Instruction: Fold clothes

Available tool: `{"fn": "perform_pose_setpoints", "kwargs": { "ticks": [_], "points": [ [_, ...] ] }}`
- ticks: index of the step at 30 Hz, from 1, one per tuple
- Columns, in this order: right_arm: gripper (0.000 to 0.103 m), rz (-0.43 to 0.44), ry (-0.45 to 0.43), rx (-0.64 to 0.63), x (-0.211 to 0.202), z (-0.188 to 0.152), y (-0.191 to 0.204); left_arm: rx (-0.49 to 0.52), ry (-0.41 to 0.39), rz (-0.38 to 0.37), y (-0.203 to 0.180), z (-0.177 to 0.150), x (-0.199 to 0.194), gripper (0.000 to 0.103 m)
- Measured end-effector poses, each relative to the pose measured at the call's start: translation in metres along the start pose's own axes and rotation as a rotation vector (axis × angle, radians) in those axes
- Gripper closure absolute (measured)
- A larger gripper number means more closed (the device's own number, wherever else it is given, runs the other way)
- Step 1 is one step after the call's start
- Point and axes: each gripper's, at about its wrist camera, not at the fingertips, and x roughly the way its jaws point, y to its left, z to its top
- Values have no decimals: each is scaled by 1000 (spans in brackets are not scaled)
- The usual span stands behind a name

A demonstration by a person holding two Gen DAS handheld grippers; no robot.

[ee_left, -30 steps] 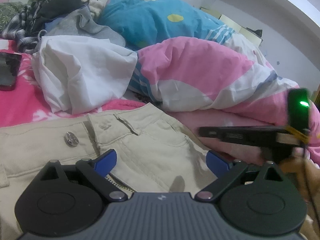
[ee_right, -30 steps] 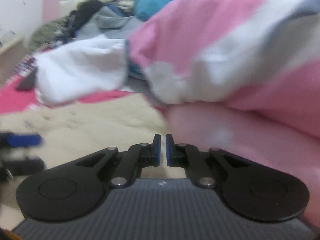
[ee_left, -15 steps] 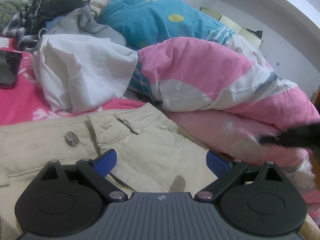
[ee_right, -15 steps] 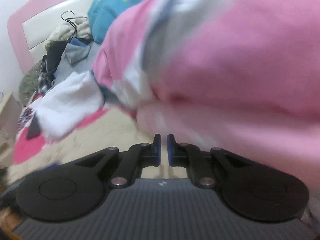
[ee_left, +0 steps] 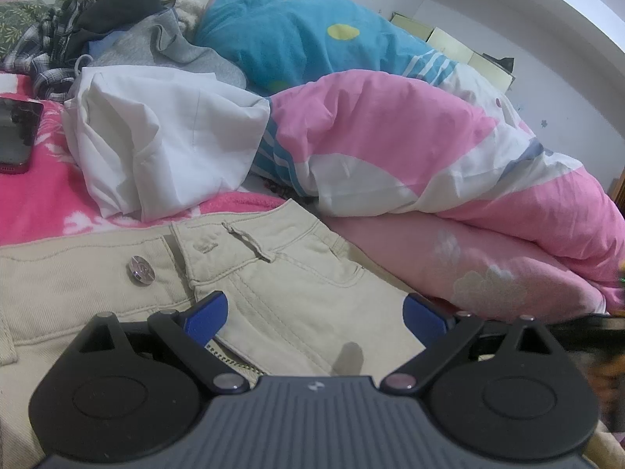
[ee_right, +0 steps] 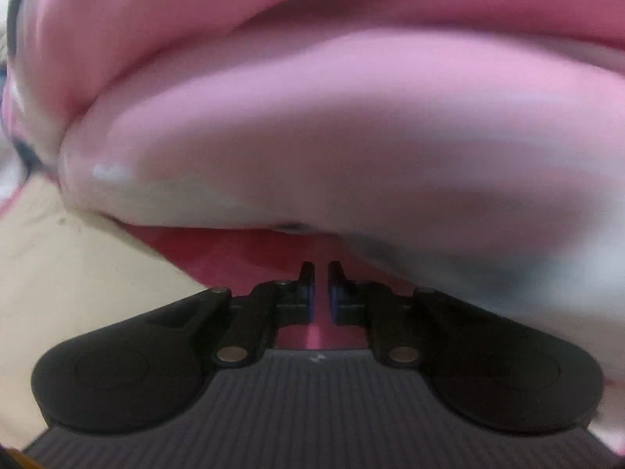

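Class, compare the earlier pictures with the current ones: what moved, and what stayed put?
The right gripper swung away from the beige trousers toward the pink duvet, which now fills its view; it holds nothing. The left gripper stayed open over the trousers. The clothes did not shift.

The trousers lie flat on the bed, nearest the left claw, whose fingers stand wide apart above them. Behind the trousers sits a crumpled shirt, with a phone on the bed to its left. A heap of clothes lies farther back. To the right, a bunched duvet touches the trousers' right edge. The right claw points at the duvet's underside, the trousers to its left.
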Motion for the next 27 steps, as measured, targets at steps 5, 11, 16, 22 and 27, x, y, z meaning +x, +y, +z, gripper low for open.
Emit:
{"fn": "perform_pose_setpoints", "kwargs": {
  "ticks": [5,11,16,22,27],
  "points": [
    [90,123,23,114,-109,-63,-45,-2,1,-3,0,0,0,5],
    [103,58,137,209,-71,-113,-96,-10,2,-7,0,0,1,5],
    [95,-216,-53,400,-74,-87,-156,-5,22,-2,-1,2,3,5],
    [77,-186,-186,535,-219,-153,-187,18,43,27,-15,10,-9,5],
    [58,-298,-228,579,-329,-237,-193,139,49,15,-61,15,-35,5]
  ]
}}
